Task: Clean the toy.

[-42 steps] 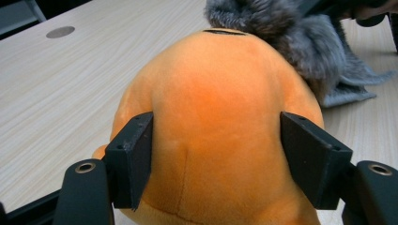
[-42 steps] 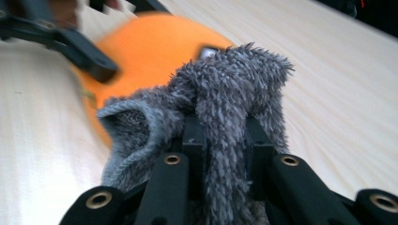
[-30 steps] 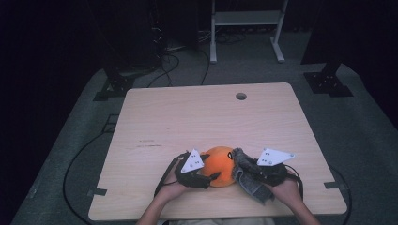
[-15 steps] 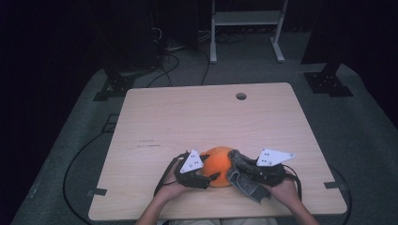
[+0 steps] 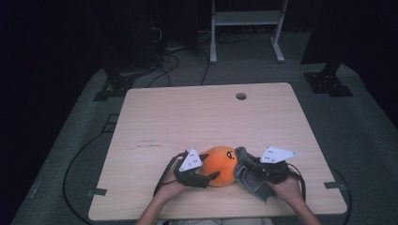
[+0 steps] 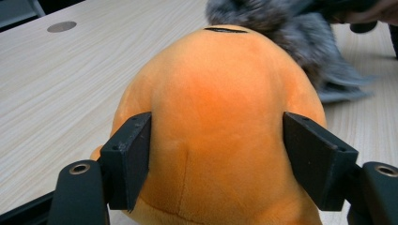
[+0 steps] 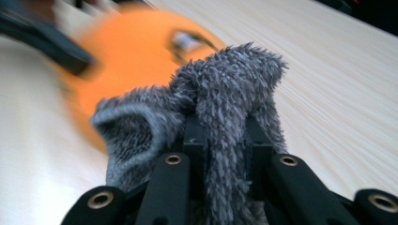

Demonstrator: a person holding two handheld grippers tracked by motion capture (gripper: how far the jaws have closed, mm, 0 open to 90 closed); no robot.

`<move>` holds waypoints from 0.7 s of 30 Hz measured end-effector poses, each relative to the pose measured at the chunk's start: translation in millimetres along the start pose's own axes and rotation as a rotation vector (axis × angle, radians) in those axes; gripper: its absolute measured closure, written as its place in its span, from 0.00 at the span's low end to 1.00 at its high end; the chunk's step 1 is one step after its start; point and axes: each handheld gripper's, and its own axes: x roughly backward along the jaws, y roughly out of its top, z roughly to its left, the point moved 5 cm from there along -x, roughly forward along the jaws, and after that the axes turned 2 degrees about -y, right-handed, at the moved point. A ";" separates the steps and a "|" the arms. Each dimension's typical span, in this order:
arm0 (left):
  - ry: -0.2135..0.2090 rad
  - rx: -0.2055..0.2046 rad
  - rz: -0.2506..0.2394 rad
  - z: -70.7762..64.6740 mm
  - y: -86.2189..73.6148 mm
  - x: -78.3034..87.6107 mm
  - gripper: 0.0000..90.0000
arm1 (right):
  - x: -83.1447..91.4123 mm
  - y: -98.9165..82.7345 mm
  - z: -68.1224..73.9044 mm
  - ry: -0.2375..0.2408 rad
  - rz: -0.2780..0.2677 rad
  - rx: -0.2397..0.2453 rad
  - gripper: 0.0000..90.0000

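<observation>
A round orange plush toy [image 5: 219, 164] with a small black face sits near the table's front edge. My left gripper [image 5: 211, 177] comes at it from the left, and in the left gripper view its two black pads [image 6: 131, 159] press into the toy's [image 6: 220, 103] sides. My right gripper [image 5: 244, 166] is on the toy's right, shut on a grey fuzzy cloth [image 5: 251, 183] that touches the toy. In the right gripper view the cloth [image 7: 225, 89] bulges up between the jaws of that gripper [image 7: 224, 136], with the blurred toy [image 7: 126, 51] just behind it.
The light wooden table [image 5: 197, 117] has a round cable hole [image 5: 241, 96] near its far edge. Cables trail from both grippers off the front edge. Dark floor, stand feet and a white frame [image 5: 244, 28] lie beyond the table.
</observation>
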 end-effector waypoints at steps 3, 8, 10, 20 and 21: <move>0.002 0.004 -0.001 0.7 -0.4 0.1 0.30 | 5.7 1.0 0.3 0.016 -0.039 -0.013 0.84; 0.008 0.004 -0.010 0.4 -0.7 -0.9 0.30 | -0.6 8.2 16.0 0.041 -0.046 0.046 0.84; 0.007 -0.002 -0.003 0.6 0.5 -1.4 0.30 | -1.9 3.8 6.2 0.027 -0.019 0.010 0.84; 0.020 0.001 -0.012 -0.1 -1.1 -2.2 0.29 | 3.6 16.9 25.1 0.061 -0.074 0.078 0.84; 0.024 0.007 -0.016 -0.3 -1.3 -2.7 0.29 | 0.9 16.5 25.9 0.039 -0.057 0.095 0.84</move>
